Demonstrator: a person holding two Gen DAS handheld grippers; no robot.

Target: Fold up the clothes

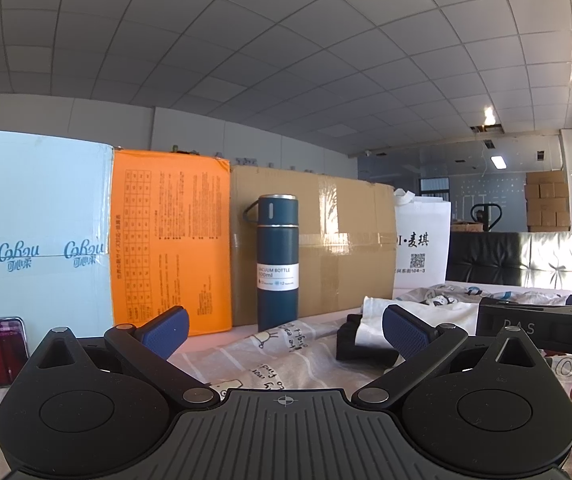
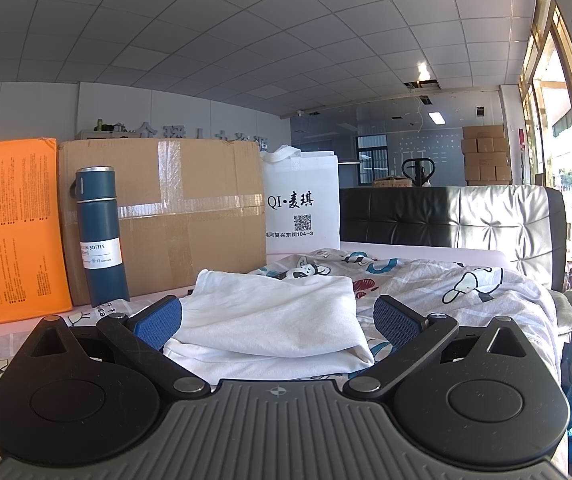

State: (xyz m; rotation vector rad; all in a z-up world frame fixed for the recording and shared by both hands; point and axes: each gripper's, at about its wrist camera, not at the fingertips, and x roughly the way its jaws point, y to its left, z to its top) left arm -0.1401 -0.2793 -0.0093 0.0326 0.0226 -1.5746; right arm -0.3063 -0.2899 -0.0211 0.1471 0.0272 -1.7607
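Wide-spread and empty, the right gripper point(image 2: 278, 322) frames a folded white garment point(image 2: 274, 320) lying on the cartoon-print sheet point(image 2: 457, 284), its left blue pad at the cloth's edge. Equally parted, the left gripper point(image 1: 284, 332) holds nothing above the same sheet. Behind stand a blue vacuum bottle point(image 1: 277, 262), a cardboard box point(image 2: 190, 208) and a white bag point(image 2: 301, 204).

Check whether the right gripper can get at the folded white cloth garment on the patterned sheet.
Probably yes. The right gripper is open, and the folded white cloth garment lies directly ahead between its blue fingers, with nothing in between. The dark blue vacuum bottle stands off to the side.
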